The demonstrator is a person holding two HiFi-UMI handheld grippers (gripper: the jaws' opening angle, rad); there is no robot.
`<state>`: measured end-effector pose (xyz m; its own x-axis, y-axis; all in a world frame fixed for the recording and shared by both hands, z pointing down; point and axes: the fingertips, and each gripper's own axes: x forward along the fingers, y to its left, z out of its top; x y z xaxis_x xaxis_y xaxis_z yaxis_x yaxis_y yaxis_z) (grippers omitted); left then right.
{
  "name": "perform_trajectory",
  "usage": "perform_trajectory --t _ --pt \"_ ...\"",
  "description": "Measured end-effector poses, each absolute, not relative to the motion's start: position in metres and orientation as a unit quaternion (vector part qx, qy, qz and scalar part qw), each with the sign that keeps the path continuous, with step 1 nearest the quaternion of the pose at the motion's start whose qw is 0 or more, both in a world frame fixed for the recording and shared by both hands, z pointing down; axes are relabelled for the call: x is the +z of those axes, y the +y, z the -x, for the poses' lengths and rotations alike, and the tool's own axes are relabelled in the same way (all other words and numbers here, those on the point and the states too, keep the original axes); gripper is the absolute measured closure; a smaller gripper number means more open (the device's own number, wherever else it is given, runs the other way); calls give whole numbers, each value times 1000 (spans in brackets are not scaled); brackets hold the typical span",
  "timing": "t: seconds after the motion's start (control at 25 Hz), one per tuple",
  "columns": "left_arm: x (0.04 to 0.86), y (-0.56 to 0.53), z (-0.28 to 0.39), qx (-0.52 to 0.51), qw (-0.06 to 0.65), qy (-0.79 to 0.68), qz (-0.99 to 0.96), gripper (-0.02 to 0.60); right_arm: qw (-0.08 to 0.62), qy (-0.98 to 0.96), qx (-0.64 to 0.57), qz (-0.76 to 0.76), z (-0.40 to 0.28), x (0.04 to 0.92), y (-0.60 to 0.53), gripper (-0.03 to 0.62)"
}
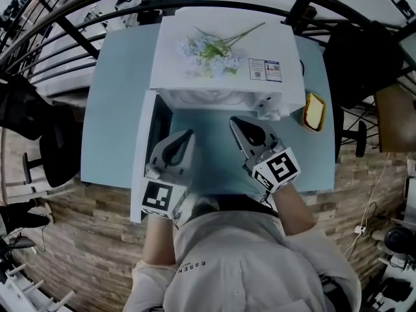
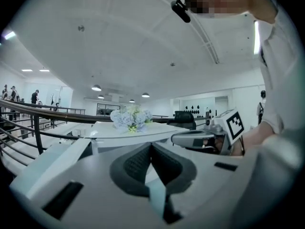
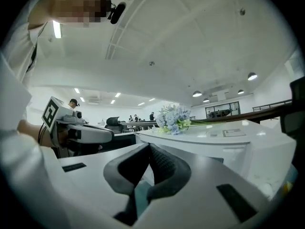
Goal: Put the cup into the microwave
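A white microwave point(image 1: 221, 51) stands on the pale blue table point(image 1: 117, 109), its door point(image 1: 140, 164) swung open to the left. Only a strip of the pale cavity point(image 1: 208, 97) shows, and no cup is visible in any view. My left gripper point(image 1: 188, 134) hovers before the opening, shut and with nothing between its pads. My right gripper point(image 1: 235, 121) is beside it, also shut and not holding anything. In the left gripper view the jaws point(image 2: 151, 144) meet, with the right gripper point(image 2: 193, 138) off to the right. The right gripper view shows its jaws point(image 3: 150, 147) touching.
A bunch of pale blue flowers point(image 1: 214, 47) lies on top of the microwave. A yellow object point(image 1: 314, 111) sits on the table to the microwave's right. Black railings point(image 1: 71, 31) curve behind the table, and a dark chair point(image 1: 364, 57) stands at the back right.
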<state>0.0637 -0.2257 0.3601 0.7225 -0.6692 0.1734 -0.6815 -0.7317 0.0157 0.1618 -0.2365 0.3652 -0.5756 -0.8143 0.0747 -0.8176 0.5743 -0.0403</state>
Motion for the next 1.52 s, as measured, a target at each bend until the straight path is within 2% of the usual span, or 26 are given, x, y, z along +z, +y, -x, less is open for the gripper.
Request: perform_trajectory --t 0.64,1.52 --pt "313 -200 -56 74 -22 -336 -939 580 6 -875 -28 -483 -148 302 -195 579" --pt "311 -192 -56 76 -24 -329 -941 580 -12 -865 -3 -502 -151 303 -192 579"
